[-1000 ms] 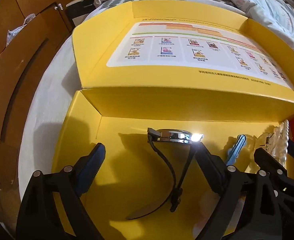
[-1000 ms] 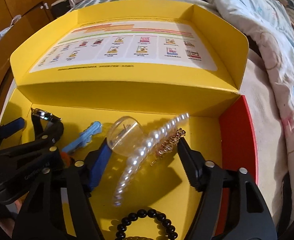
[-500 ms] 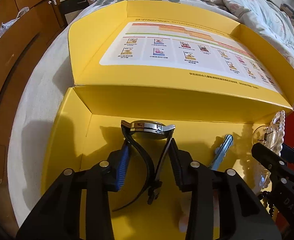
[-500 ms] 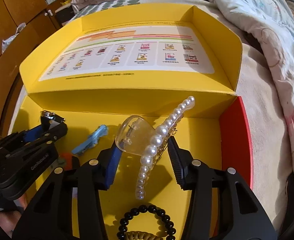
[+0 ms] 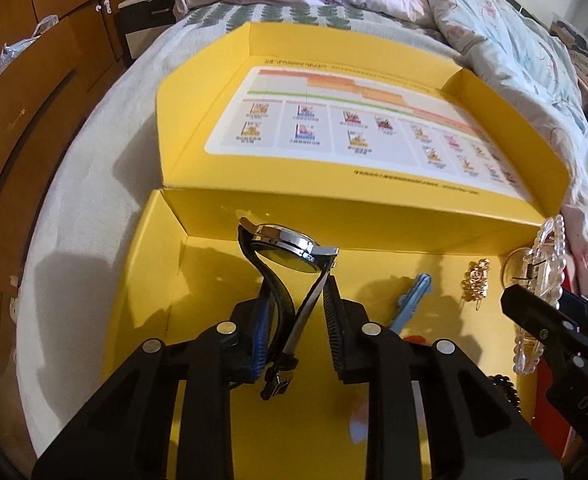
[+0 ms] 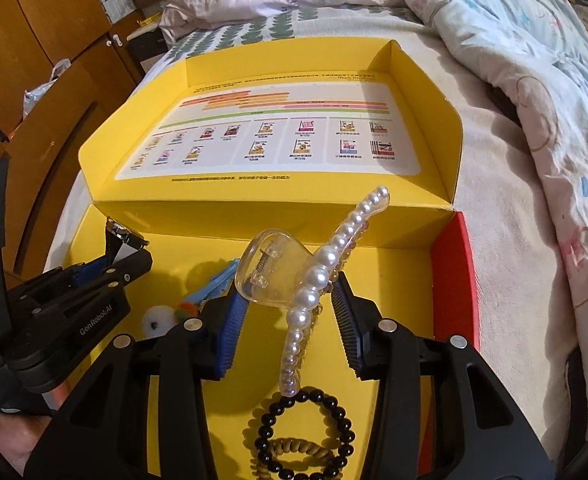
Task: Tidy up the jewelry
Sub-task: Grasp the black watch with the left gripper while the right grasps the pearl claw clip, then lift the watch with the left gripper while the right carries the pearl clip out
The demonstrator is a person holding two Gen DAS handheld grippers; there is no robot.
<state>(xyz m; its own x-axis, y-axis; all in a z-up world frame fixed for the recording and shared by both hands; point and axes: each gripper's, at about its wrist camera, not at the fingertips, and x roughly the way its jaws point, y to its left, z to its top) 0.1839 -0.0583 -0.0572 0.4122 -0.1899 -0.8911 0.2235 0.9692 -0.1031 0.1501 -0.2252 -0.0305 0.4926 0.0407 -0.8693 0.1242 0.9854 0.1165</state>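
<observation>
- Left wrist view: the left gripper (image 5: pixel 298 312) fills the lower centre of the frame, its jaws closing on the black strap of a wristwatch (image 5: pixel 289 252), the strap pinched between the two pads.
- The silver watch case stands above the fingertips, at the centre of the frame, tilted, in front of the inner wall of the yellow box (image 5: pixel 145 300).
- Right of the gripper, on the box floor, lie a blue hair clip (image 5: pixel 412 300) and, further right, a small gold clip (image 5: pixel 476 282).
- At the right edge, the right gripper (image 5: pixel 550 320) shows only in part, with a clear pearl hair claw (image 5: pixel 542 276) at its tip.
- The open lid of the box, with a printed chart, occupies the upper centre; a bed (image 5: pixel 93 184) lies under the box and wooden cabinets (image 5: pixel 33 60) stand at upper left.
- Right wrist view: the right gripper (image 6: pixel 289 304) occupies the lower centre, jaws closing on the pearl hair claw (image 6: pixel 318 272), which is held between the pads and rises toward the upper right.
- Below the claw, at the bottom centre, a black bead bracelet (image 6: pixel 306 432) lies on the box floor (image 6: pixel 394 272) around a coiled hair tie (image 6: pixel 298 448).
- At centre left, the left gripper (image 6: pixel 125 264) holds the wristwatch (image 6: pixel 123 236) above the left part of the floor.
</observation>
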